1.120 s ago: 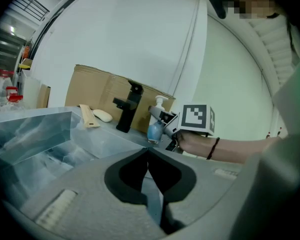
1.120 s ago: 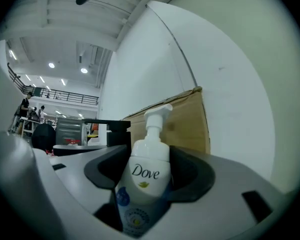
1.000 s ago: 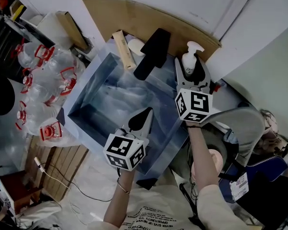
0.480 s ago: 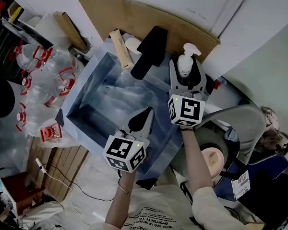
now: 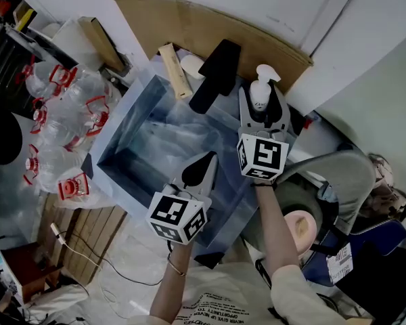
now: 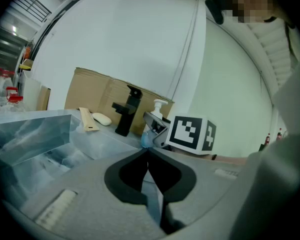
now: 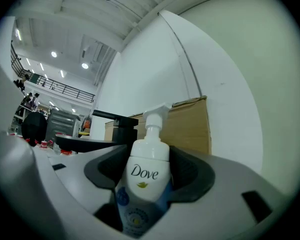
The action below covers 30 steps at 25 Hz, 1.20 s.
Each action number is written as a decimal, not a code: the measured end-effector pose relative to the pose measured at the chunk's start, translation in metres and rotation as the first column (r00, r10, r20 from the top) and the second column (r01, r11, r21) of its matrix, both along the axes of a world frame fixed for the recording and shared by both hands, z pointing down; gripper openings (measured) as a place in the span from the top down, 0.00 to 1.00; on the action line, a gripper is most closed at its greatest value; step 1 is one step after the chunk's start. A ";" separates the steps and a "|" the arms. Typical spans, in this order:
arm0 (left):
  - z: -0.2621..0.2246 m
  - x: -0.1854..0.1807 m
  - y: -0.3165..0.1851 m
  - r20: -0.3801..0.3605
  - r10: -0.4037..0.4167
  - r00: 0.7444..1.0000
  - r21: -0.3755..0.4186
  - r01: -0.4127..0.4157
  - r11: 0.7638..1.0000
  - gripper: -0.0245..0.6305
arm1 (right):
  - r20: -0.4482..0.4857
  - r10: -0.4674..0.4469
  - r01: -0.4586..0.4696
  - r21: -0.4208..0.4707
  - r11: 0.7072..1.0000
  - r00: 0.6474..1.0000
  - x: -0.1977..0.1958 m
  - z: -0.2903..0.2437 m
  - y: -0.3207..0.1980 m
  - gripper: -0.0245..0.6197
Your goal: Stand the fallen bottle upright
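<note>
A white pump bottle (image 5: 260, 87) with a blue label stands upright at the sink's back right corner, beside the black tap. My right gripper (image 5: 262, 99) points level and is shut on it, its dark pads pressing the body from both sides. In the right gripper view the bottle (image 7: 147, 166) fills the space between the jaws, and its base is hidden. My left gripper (image 5: 204, 160) hovers over the basin's near right part, its jaws closed tip to tip on nothing. The left gripper view shows its tips (image 6: 148, 150) meeting.
The blue-grey sink basin (image 5: 125, 124) lies in the middle. Behind it stand a black tap (image 5: 215, 73), a beige wooden block (image 5: 175, 70), a white soap bar (image 5: 191, 65) and a cardboard sheet (image 5: 189, 26) against the wall. Several clear jugs with red caps (image 5: 64, 117) crowd the left.
My right gripper with the bottle has shifted a little to the left in the head view. The left gripper has stayed where it was.
</note>
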State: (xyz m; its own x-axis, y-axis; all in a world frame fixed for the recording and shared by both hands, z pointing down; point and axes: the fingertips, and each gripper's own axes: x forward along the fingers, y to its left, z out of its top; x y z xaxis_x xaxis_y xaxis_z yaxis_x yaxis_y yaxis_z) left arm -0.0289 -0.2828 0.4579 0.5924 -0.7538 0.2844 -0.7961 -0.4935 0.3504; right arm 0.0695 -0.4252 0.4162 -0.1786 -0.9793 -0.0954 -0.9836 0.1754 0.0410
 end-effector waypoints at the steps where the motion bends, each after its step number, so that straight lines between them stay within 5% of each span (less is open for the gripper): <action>1: 0.000 -0.001 0.000 -0.001 -0.001 1.000 0.000 0.001 1.000 0.93 | 0.007 0.004 -0.004 0.006 1.000 1.000 0.000 -0.001 -0.001 0.56; 15: 0.002 -0.005 -0.008 -0.006 -0.011 1.000 -0.002 0.011 1.000 0.93 | -0.045 0.052 -0.048 0.097 0.994 0.998 -0.013 -0.002 0.000 0.56; 30: -0.005 0.000 -0.005 -0.021 0.003 1.000 0.010 -0.003 1.000 0.93 | 0.019 0.011 -0.010 -0.040 0.999 1.000 -0.013 0.018 0.008 0.49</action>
